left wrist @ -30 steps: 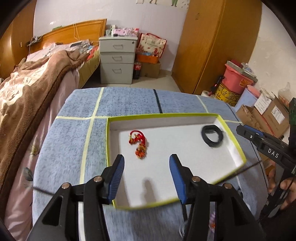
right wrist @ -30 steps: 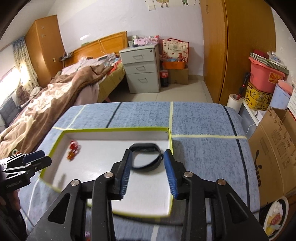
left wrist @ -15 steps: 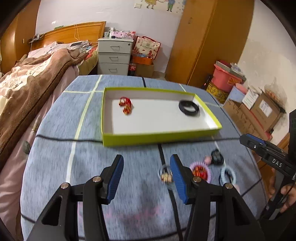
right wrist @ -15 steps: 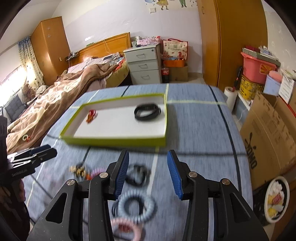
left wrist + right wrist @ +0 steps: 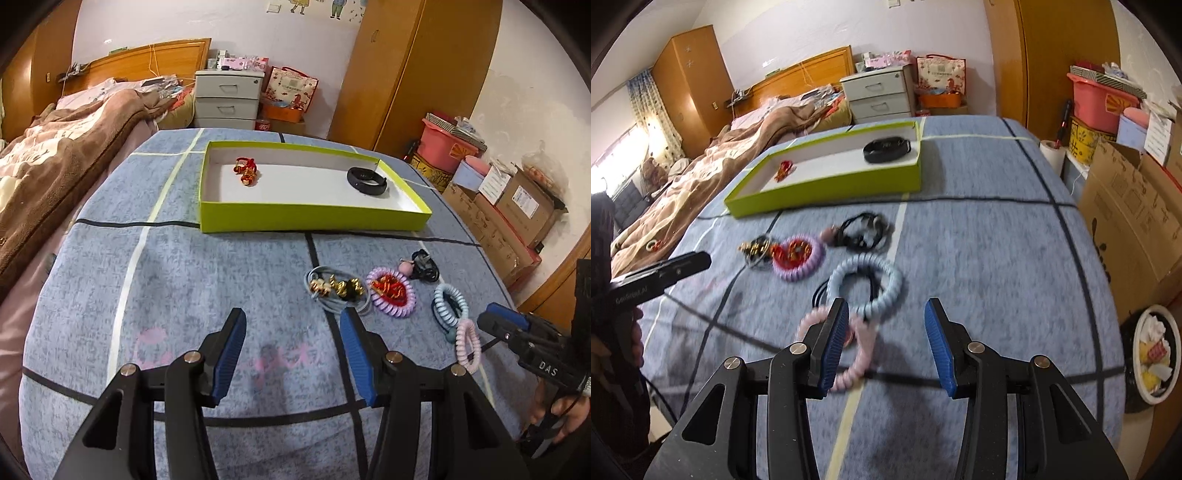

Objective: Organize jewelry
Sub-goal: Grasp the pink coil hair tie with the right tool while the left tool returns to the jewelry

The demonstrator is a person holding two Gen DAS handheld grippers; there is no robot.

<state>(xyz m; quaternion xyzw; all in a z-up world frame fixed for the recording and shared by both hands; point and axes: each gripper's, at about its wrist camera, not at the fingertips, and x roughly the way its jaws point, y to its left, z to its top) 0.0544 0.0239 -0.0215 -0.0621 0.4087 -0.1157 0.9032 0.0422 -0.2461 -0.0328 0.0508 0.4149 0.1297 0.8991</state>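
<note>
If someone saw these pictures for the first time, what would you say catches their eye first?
Probably the lime-green tray at the far side of the blue quilted surface, holding only a black band and a red-and-gold trinket. Next, the cluster of loose pieces nearer the camera: a purple coil tie, a pale blue one and a pink one, with both open grippers above them.
</note>
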